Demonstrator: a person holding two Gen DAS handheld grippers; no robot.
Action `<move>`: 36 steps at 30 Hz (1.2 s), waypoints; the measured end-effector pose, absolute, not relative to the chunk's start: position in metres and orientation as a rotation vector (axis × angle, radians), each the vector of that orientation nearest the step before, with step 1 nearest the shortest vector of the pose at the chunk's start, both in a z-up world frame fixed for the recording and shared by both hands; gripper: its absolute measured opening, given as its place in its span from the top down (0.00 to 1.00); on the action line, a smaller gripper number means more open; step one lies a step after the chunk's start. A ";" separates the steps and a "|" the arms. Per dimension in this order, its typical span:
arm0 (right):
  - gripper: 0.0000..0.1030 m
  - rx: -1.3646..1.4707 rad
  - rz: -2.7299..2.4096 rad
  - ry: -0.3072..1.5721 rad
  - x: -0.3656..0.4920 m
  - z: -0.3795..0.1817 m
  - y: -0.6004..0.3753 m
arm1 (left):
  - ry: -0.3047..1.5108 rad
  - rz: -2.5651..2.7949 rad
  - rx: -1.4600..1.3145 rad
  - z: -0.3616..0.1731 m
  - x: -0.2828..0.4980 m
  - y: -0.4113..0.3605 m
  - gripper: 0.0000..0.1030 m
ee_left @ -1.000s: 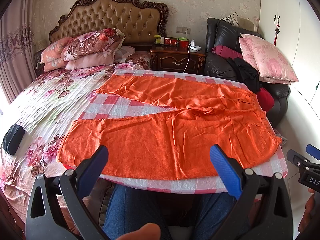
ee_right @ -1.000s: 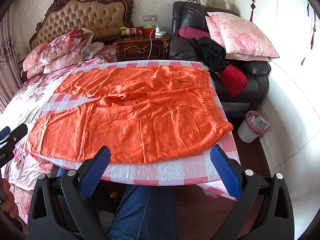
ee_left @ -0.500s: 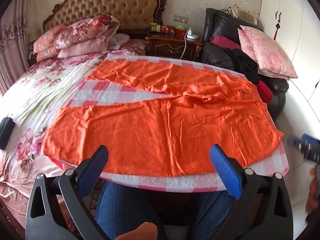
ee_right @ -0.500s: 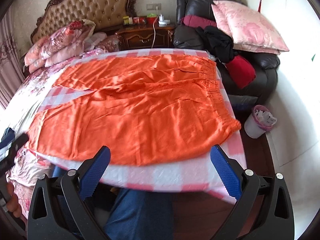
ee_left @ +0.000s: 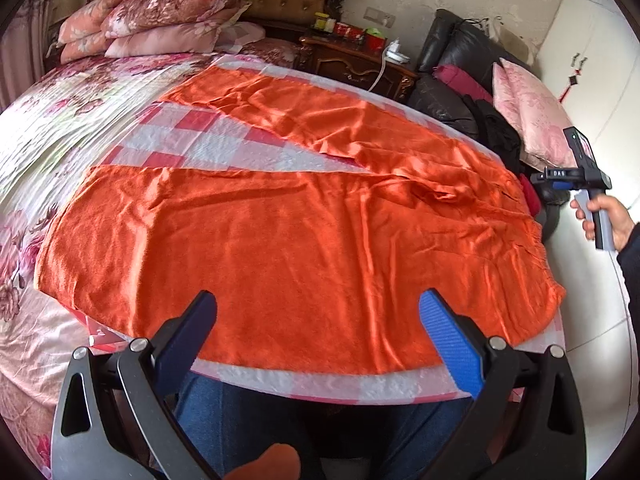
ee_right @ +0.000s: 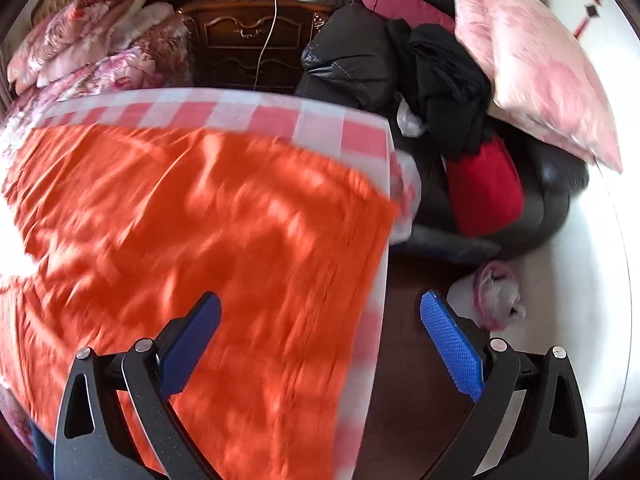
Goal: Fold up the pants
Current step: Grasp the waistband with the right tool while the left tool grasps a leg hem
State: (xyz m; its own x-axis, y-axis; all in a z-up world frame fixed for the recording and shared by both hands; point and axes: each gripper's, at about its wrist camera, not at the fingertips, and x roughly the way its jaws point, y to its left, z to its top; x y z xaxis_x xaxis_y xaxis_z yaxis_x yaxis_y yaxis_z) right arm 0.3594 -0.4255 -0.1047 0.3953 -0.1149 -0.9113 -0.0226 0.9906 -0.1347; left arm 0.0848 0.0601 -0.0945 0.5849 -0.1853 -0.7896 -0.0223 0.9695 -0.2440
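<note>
Orange pants (ee_left: 304,232) lie spread flat on a red-and-white checked cloth (ee_left: 208,140), legs to the left, waistband to the right. My left gripper (ee_left: 318,316) is open and empty above the near leg's front edge. My right gripper (ee_right: 320,316) is open and empty over the waistband end of the pants (ee_right: 192,232), near the table's right edge. The right gripper also shows in the left wrist view (ee_left: 576,178), held up at the far right. The right wrist view is blurred.
A floral bed (ee_left: 60,120) with stacked pillows (ee_left: 160,16) lies left. A wooden nightstand (ee_right: 248,40) stands behind. A black armchair (ee_right: 460,128) holds clothes and a pink pillow (ee_right: 532,64). A small bin (ee_right: 496,292) sits on the floor at the right.
Both grippers have moved forward over the pants. The right gripper has swung to the right, toward the waistband end and table edge. The left one has come closer above the near leg.
</note>
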 end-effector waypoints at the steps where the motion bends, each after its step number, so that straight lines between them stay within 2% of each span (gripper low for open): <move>1: 0.06 -0.122 -0.049 1.174 0.373 -0.108 -0.427 | 0.954 -0.082 -0.242 -0.096 0.088 0.065 0.02; 7: 0.08 -0.110 -0.021 1.246 0.450 -0.145 -0.434 | 1.006 -0.007 -0.255 -0.106 0.106 0.097 0.03; 9: 0.16 -0.099 -0.002 1.276 0.467 -0.157 -0.437 | 1.014 0.012 -0.269 -0.107 0.113 0.109 0.09; 10: 0.24 -0.097 0.007 1.285 0.473 -0.161 -0.435 | 1.016 0.023 -0.269 -0.107 0.116 0.113 0.12; 12: 0.27 -0.123 0.011 1.293 0.479 -0.168 -0.434 | 1.012 0.040 -0.282 -0.105 0.126 0.125 0.14; 13: 0.36 -0.130 0.017 1.292 0.482 -0.170 -0.435 | 1.007 0.039 -0.296 -0.103 0.132 0.131 0.15; 14: 0.56 -0.126 0.031 1.295 0.483 -0.172 -0.435 | 1.003 0.036 -0.307 -0.100 0.141 0.136 0.17; 15: 0.60 -0.131 0.047 1.301 0.482 -0.174 -0.433 | 0.994 0.027 -0.318 -0.097 0.153 0.143 0.18; 16: 0.83 -0.160 0.055 1.280 0.480 -0.173 -0.431 | 0.981 0.025 -0.320 -0.093 0.165 0.149 0.20; 17: 0.87 -0.177 0.067 1.263 0.476 -0.169 -0.429 | 0.971 0.027 -0.326 -0.089 0.179 0.155 0.21; 21: 0.89 -0.085 0.134 1.124 0.447 -0.133 -0.430 | 0.950 -0.017 -0.462 -0.078 0.262 0.192 0.28; 23: 0.89 -0.081 0.165 1.066 0.429 -0.114 -0.425 | 0.961 -0.028 -0.556 -0.078 0.308 0.212 0.41; 26: 0.89 -0.093 0.245 0.977 0.393 -0.083 -0.409 | 0.997 -0.047 -0.743 -0.086 0.381 0.241 0.47; 29: 0.89 -0.123 0.341 0.893 0.355 -0.055 -0.391 | 1.064 -0.073 -0.864 -0.103 0.453 0.257 0.49; 31: 0.89 -0.138 0.402 0.847 0.329 -0.040 -0.379 | 1.093 -0.032 -0.889 -0.112 0.478 0.259 0.54; 36: 0.89 -0.175 0.607 0.717 0.260 -0.009 -0.357 | 1.170 -0.035 -0.960 -0.132 0.530 0.258 0.55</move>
